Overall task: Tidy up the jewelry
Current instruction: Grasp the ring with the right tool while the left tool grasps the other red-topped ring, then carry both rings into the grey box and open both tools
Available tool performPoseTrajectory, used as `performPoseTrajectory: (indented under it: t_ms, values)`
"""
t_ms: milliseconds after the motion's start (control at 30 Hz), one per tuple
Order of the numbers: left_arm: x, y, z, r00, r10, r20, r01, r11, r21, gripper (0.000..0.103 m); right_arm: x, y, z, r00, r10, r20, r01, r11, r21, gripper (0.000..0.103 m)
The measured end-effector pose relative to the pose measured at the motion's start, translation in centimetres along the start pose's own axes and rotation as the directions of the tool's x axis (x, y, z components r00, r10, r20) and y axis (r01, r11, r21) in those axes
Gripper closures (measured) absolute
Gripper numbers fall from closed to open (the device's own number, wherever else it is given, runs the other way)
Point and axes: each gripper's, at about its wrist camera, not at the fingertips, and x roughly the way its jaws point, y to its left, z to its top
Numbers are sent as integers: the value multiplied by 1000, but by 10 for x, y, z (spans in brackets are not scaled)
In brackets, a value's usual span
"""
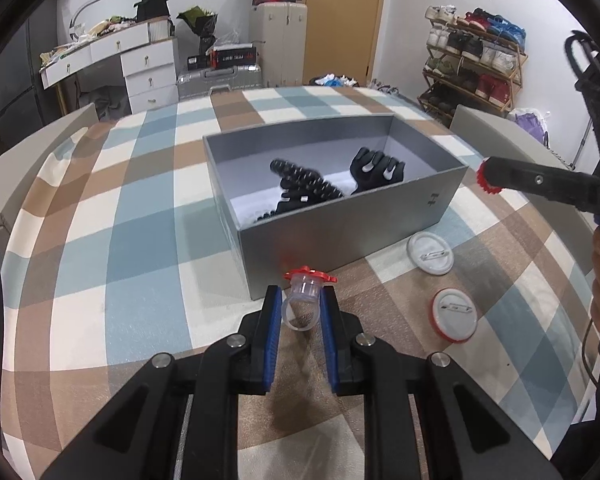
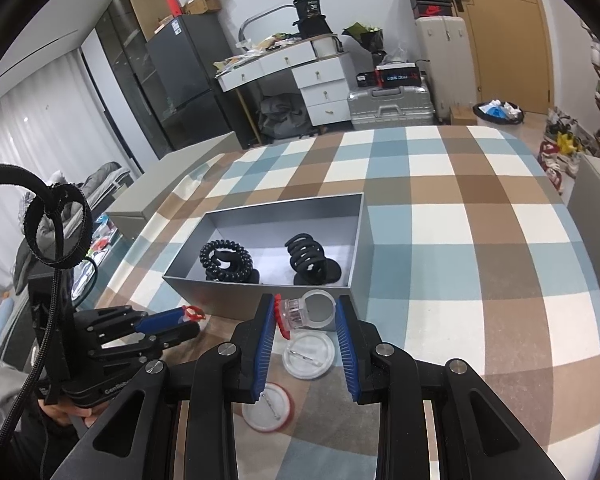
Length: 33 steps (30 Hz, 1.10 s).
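Holding a toy ring each, both hands sit just in front of the grey box [image 1: 352,240] on the checked table [image 1: 140,240]. The left hand-held gripper [image 1: 300,308] has its blue pads drawn in narrow on a clear ring with a red top [image 1: 305,294], pinching the clear band low down near the tips. The right hand-held gripper [image 2: 304,316] clamps a second clear ring [image 2: 306,312] sideways, its red flower against the left pad and the band against the right.

Inside the box lie black coiled hair ties and claw clips [image 2: 306,258]. Two round pin badges [image 1: 430,254] rest face down on the cloth just beside the box's near wall.

The step in hand looks like carrying the rings over that near wall and setting them down inside. To do it well I'd lift each ring clear of the rim first, since the wall stands close ahead, then lower over a bare patch of the box floor, away from the black clips, before easing the pads apart. The left grip looks shallow, so slow and level seems wise.
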Motion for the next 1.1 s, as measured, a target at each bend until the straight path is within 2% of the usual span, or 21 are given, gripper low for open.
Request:
performPoseTrajectory:
  t_ms: [367, 667, 1100]
  values:
    - [-15, 0, 8, 997, -15, 74, 14, 1000, 4, 89, -9, 5, 2, 999, 17, 45, -16, 1000, -13, 74]
    - [-26, 3, 15, 992, 11, 129, -9, 1000, -13, 89, -17, 11, 5, 994, 45, 95, -44, 999, -4, 74]
    - [-22, 12, 41, 983, 51, 178, -43, 998, -49, 89, 0, 14, 22, 994, 55, 93, -60, 997, 57, 74]
